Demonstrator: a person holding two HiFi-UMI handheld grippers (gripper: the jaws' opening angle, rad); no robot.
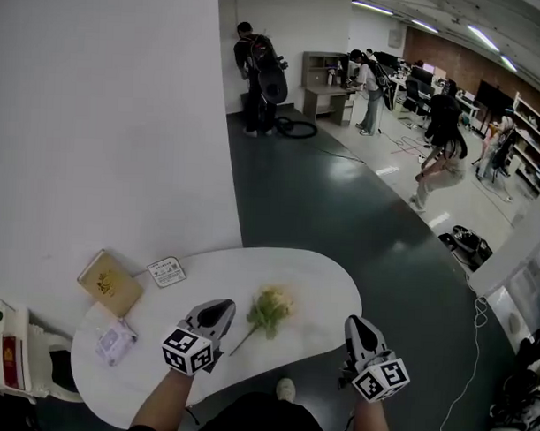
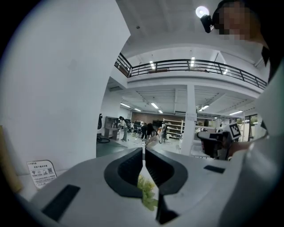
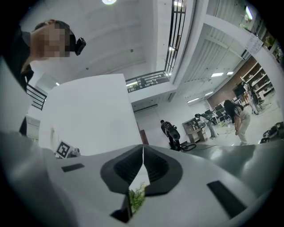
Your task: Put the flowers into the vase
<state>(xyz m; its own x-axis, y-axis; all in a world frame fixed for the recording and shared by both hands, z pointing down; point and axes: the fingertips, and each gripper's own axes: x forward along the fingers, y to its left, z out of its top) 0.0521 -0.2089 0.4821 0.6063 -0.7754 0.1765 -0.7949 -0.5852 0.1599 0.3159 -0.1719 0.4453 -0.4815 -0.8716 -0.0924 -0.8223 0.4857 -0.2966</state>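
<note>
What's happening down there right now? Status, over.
Left gripper shut, empty. Right gripper shut, empty. Flowers lying on table between them, untouched. No vase in sight.

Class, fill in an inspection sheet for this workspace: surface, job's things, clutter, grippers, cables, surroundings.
Surface: white rounded table beside a white wall.
Job's things: flowers lying on the table between the two grippers; no vase seen.
Clutter: tan box, printed card and small packet, all toward the table's left end.
Grippers: left gripper and right gripper both shut and empty, neither touching the flowers.
Cables: black coil on the far floor; white cable on the floor at right.
Surroundings: open office with a dark floor, people at a distance.
</note>
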